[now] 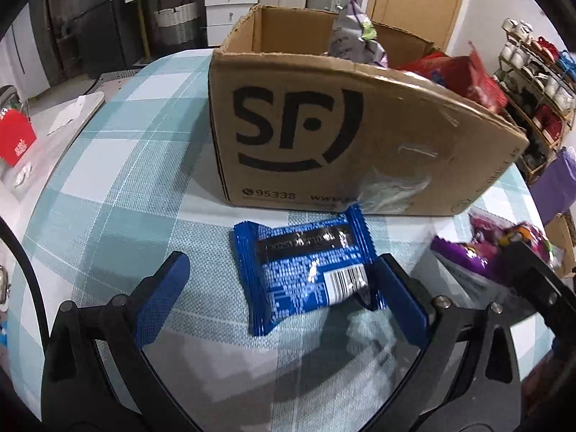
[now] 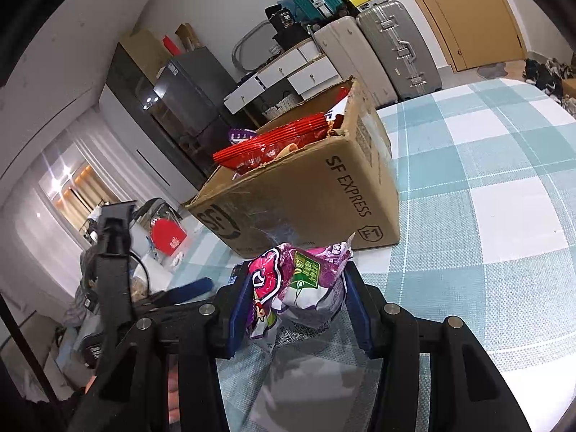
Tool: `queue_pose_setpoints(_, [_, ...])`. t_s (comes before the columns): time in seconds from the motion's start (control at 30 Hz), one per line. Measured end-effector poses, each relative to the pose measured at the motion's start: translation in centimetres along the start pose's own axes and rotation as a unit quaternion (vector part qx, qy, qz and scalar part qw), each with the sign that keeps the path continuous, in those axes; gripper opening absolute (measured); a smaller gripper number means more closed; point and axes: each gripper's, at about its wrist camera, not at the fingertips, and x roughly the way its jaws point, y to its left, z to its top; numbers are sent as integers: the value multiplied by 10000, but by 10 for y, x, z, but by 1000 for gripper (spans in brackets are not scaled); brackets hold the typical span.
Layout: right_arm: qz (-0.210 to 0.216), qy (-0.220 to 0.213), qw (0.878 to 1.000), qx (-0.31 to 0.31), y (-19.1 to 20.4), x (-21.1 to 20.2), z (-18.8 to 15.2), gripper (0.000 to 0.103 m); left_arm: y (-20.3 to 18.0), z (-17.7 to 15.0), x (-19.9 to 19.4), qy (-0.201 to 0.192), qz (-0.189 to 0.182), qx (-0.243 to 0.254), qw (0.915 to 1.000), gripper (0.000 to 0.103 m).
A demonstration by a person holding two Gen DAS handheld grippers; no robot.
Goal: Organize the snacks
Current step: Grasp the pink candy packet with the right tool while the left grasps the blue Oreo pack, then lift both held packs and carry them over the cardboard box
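The tablecloth (image 1: 118, 165) is checked in teal, pale blue and white, crossed by thin white lines. The cardboard box (image 1: 360, 136) is plain brown with a black logo and black lettering printed on its sides. The snack packet (image 1: 306, 273) lying in front of it is deep blue with small white print, a black strip and a white barcode patch. The bag (image 2: 298, 288) is purple and magenta with a green label and a silvery white lower part. Red packets (image 2: 273, 144) show over the box rim. Both grippers are black with blue pads (image 1: 162, 298)
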Motion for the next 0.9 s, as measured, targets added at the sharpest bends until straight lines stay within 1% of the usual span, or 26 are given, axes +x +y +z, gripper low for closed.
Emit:
queue_pose_setpoints(0.03, [0,2,10000,13,0,0,0,49,0,1,2,2,-12,-8,10000,101])
queue_pose_setpoints(0.07, [-2,6,10000,17,0,1,0,49,0,2,3,15,-37,-18,10000,97])
queue_pose_setpoints(0.1, [-1,13,10000,17,0,1,0,49,0,2,5,28,-29,-26,10000,96])
queue_pose_setpoints(0.17, [6,22,10000,23,0,1,-1,49,1,1,8,93,-108,-45,9999,86])
queue_pose_setpoints(0.23, [8,38,10000,33,0,3,-1,49,0,0,8,61,-126,7,9999,81])
queue_pose_setpoints(0.27, [2,57,10000,36,0,5,-1,49,-1,-1,8,39,-164,57,9998,75])
queue_pose_setpoints(0.3, [-7,79,10000,45,-1,6,-1,49,-2,-1,8,0,-198,100,9998,72])
queue_pose_setpoints(0.33, [-10,93,9999,55,-1,7,-1,49,-3,-3,7,-34,-210,109,9997,62])
queue_pose_setpoints(0.37, [-8,112,9999,71,-2,8,-1,49,-3,-4,6,-80,-176,125,9997,54])
queue_pose_setpoints(0.4, [-13,133,9999,86,-2,8,-1,49,-3,-4,6,-109,-75,174,9998,52])
queue_pose_setpoints(0.43, [-21,150,9998,94,-2,9,-2,49,-3,-5,6,-119,-48,198,9997,49])
queue_pose_setpoints(0.53, [-26,186,9998,111,-3,11,-2,49,-2,-6,5,-130,-110,191,9997,46])
queue_pose_setpoints(0.7, [-65,225,9997,104,-2,12,-3,49,-2,-11,2,-181,-133,259,9994,46])
queue_pose_setpoints(0.8, [-69,247,9996,121,-3,13,-2,49,-6,-16,-2,-275,-173,418,9986,45])
queue_pose_setpoints(0.9, [-64,312,9994,136,-4,17,-2,49,-7,-18,-4,-285,-196,465,9983,44])
